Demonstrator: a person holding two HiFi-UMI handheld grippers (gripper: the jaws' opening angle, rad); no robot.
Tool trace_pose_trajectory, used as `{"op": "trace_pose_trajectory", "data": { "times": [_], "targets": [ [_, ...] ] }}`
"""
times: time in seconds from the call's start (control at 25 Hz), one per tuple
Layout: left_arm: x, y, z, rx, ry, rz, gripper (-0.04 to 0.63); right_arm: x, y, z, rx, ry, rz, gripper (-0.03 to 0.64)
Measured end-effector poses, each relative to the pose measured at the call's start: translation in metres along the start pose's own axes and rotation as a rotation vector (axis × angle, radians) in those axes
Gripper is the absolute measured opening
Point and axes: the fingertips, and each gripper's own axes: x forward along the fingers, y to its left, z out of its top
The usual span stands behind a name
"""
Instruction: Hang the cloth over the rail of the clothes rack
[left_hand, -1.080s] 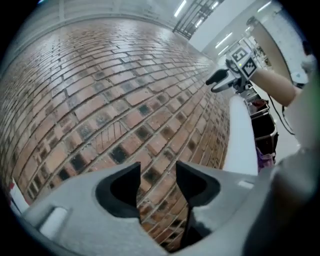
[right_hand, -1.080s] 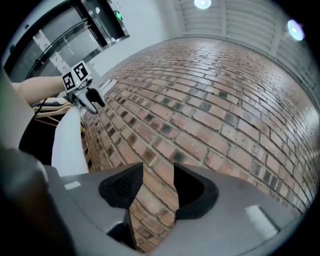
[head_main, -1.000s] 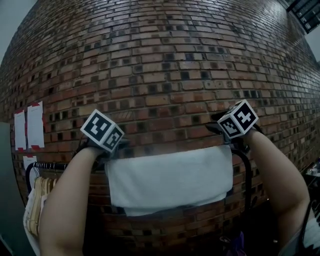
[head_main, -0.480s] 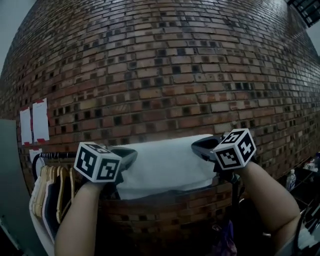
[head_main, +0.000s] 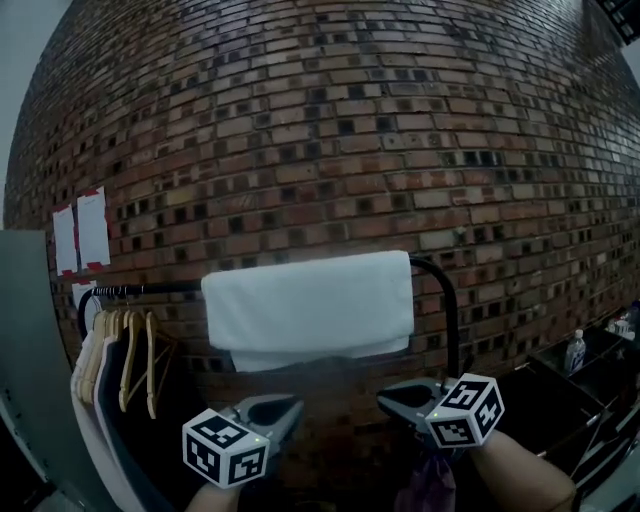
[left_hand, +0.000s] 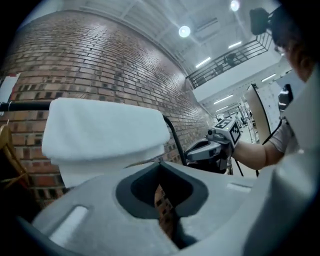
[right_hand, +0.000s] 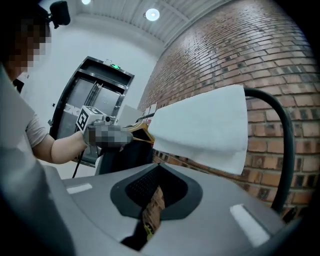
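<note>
The cloth (head_main: 308, 305) hangs across the rail (head_main: 150, 290), long side running left to right, up above the left gripper (head_main: 285, 412) and right gripper (head_main: 400, 400), both jaws pressed together, holding nothing.

Your head camera faces the brick wall (head_main: 320, 130) straight on from well back, with the cloth (head_main: 310, 305) mid-frame. The left gripper (left_hand: 161, 167) camera looks up from below the cloth, angled toward your right. The right gripper (right_hand: 159, 172) camera mirrors it, angled left. All 3 views share the cloth and the brick wall, and each gripper camera catches the other gripper.
</note>
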Motion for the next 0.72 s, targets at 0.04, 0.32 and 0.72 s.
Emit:
{"op": "trace_pose_trajectory", "data": {
  "times": [0.04,0.32,0.72],
  "targets": [
    [-0.007,-0.013,-0.009,-0.004,0.0,0.0,0.0,-0.006,0.014,-0.008,0.016,-0.008,0.012,-0.008],
    [-0.062,-0.097,-0.048,-0.069,-0.059,-0.006,0.0,-0.046,0.104,-0.061,0.066,0.029,-0.001,-0.007],
    [-0.184,-0.216,-0.09,-0.157,-0.005,-0.075,0.0,-0.122,0.295,-0.101,0.228,0.066,0.026,-0.006]
  ]
}}
